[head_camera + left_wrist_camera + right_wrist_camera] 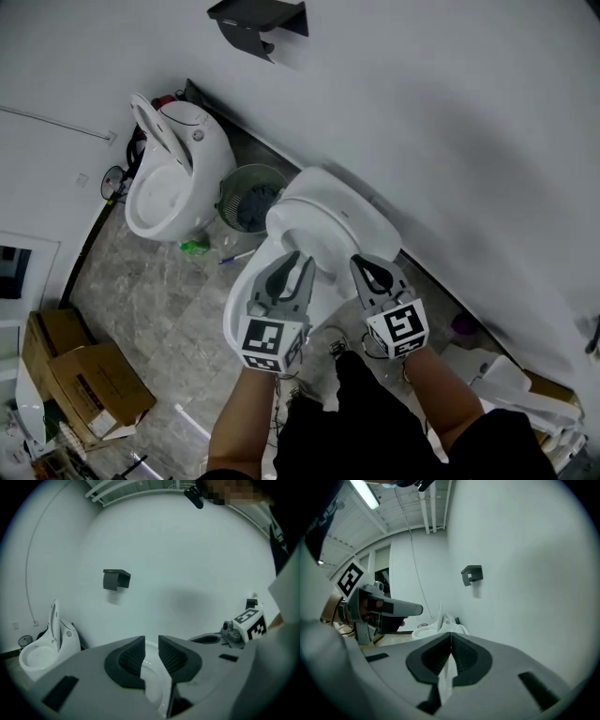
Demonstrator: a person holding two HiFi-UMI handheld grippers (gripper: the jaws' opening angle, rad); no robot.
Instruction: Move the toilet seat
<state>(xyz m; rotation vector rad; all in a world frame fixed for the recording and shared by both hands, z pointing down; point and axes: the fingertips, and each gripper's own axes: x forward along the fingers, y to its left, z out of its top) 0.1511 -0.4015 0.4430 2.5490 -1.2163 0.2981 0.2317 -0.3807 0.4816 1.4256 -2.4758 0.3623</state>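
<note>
Both grippers are on the toilet seat (322,239) of the near toilet, which stands straight ahead of me against the wall.

Left gripper (298,262): jaws partly apart and clamped on the seat rim. White plastic fills the gap between the pads in the left gripper view (152,679).

Right gripper (364,264): jaws almost together, pinching a thin white edge of the same seat (445,679). It's a much thinner bite than the left's.

What the move turns on: the seat's long axis runs away from me toward the wall. The left gripper is on its left side and the right on its right, both at my end and pointing slightly down along it. Neither is nearer. My read is that the hinge sits at the wall end, so the move is an upward swing about that far edge, with both hands rising together.

Hard to make out:
- The hinge and the rear of the seat aren't clear in any view.
- I can't tell whether the seat has left the bowl rim, because the grippers cover that seam.
- I can't tell how deep the right pads (461,656) sit on the edge — slip risk there.

A second toilet (173,178) stands well apart, to the left.
</note>
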